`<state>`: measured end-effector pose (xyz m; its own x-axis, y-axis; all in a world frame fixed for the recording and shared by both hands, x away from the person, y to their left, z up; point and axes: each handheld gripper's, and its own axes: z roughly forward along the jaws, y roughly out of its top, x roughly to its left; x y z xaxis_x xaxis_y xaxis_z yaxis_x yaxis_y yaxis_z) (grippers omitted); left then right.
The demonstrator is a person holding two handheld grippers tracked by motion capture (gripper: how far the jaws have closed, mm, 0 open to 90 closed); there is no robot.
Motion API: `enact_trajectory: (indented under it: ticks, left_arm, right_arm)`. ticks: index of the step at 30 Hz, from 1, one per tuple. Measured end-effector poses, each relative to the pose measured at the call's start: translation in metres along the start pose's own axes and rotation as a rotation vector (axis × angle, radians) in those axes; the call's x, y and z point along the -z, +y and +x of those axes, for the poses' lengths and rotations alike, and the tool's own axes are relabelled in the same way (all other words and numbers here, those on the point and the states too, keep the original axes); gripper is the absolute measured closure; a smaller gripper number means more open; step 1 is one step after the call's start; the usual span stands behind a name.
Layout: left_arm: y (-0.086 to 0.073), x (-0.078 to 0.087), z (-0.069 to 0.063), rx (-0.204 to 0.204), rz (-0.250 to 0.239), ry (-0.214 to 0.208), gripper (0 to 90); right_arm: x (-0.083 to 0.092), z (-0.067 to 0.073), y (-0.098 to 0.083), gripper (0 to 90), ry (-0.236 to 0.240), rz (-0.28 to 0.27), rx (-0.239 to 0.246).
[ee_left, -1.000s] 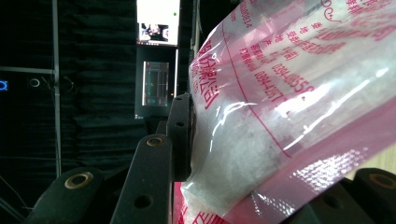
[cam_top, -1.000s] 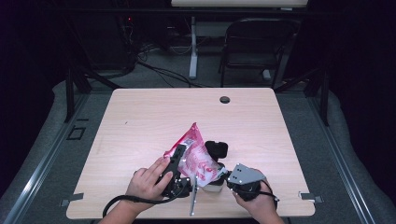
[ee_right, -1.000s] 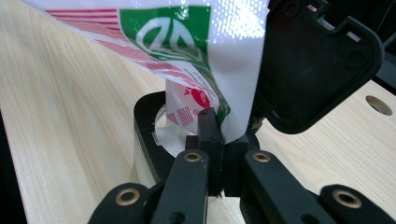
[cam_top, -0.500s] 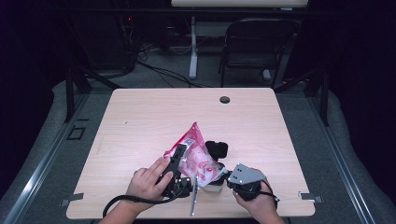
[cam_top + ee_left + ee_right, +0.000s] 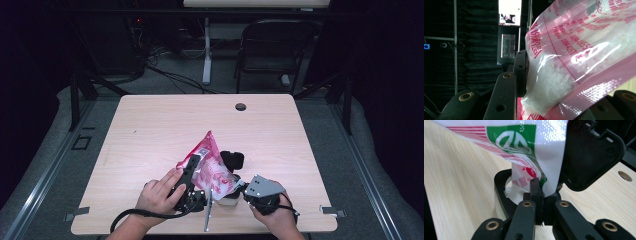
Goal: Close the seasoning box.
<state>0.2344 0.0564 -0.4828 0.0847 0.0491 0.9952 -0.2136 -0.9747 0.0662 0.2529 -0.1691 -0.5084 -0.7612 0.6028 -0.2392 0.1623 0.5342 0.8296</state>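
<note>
I have the pink bag (image 5: 212,167) tilted over the near middle of the table (image 5: 150,130), its lower corner pointing into a small black-rimmed jar (image 5: 504,192) with the hinged lid (image 5: 589,155) open. My left gripper (image 5: 192,177) is clamped on the body of the bag — white grains (image 5: 551,80) show through the plastic beside its pad. My right gripper (image 5: 245,189) has its jaws together, pinching the bag's lower edge just at the jar's rim.
</note>
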Motion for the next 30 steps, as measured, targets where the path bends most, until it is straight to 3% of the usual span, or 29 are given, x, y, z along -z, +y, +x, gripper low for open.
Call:
enact_trajectory:
  ticks: [30]
  left_arm:
    - [0.0029, -0.0002, 0.0007, -0.005, -0.011, 0.003, 71.2]
  right_arm:
    - [-0.0004, -0.0011, -0.0011, 89.6, -0.003, 0.005, -0.004]
